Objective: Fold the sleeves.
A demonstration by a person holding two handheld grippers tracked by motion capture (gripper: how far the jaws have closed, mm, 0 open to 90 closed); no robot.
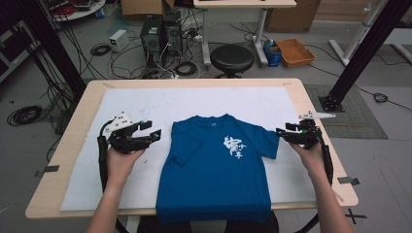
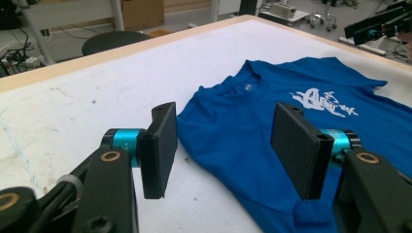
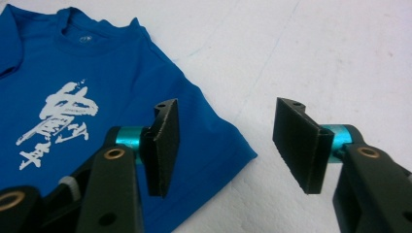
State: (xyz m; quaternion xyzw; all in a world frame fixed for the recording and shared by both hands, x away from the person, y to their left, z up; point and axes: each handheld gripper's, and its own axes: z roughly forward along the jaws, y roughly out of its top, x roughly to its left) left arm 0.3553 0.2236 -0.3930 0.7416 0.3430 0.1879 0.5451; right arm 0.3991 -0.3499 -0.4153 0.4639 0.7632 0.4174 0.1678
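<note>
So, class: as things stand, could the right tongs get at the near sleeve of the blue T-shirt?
Probably yes. The right tongs hover open beside the sleeve, which lies flat on the white mat with nothing between them.

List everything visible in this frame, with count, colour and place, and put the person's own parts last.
T-shirt: one, blue with a white print on the chest, spread flat at the table's middle, hem hanging over the near edge.
Mat: one, white, covering most of the tabletop under the shirt.
Table: one, light wood, centre of the high view.
Stool: one, black, round, on the floor beyond the table.
Basket: one, orange-brown, on the floor at the far right.
Computer towers: two, dark, on the floor behind the table among cables.
Left gripper: one, black, left of the shirt, jaws open, nothing between them.
Right gripper: one, black, at the shirt's right sleeve, jaws open.
Forearms: two, entering from the bottom edge.
</note>
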